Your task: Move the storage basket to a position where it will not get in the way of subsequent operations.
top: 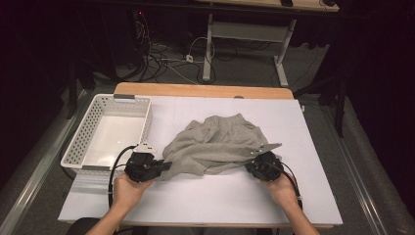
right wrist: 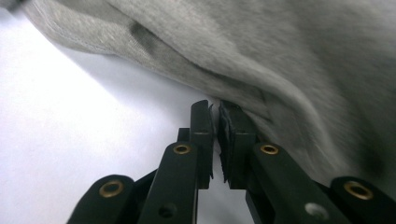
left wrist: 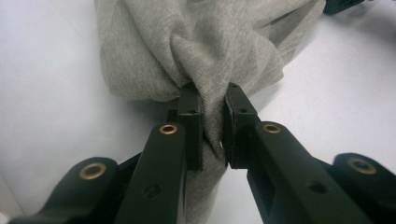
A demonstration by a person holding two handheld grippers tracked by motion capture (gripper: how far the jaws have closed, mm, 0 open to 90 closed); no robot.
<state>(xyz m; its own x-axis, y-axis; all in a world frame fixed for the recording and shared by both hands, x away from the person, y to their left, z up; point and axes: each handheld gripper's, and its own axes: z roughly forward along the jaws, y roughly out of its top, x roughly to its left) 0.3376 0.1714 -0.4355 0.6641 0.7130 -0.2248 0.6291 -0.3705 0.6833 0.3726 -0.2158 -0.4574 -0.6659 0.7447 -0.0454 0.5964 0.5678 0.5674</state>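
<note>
garment: a grey knit piece, looks like a sweatshirt or shorts, lying crumpled in the middle of the white table, a bit toward the near edge, so both hands can reach it without stretching

left gripper: jaws clamped on a bunched fold of the grey fabric, cloth squeezed between the pads and spilling out below them; in the high view it sits at the garment's near left corner, which reads to me like a grab at an edge to pull it flat

right gripper: jaws nearly together with just a thin slit between them, tips tucked right at the underside of the cloth's edge; honestly can't tell if there's any fabric caught in there or if they're just pushed up against it. In the high view it's at the garment's near right corner

why both corners: my guess is the two hands are set at opposite ends of the near hem so the thing can be spread or lifted evenly, one-sided pulling would just drag the whole lump

basket: white perforated one, far left of the table, just beside the garment but not touching it, nothing in it, probably where the cloth ends up

hands: coming in from the near edge, each wrapped around its gripper, cables trailing back
</note>
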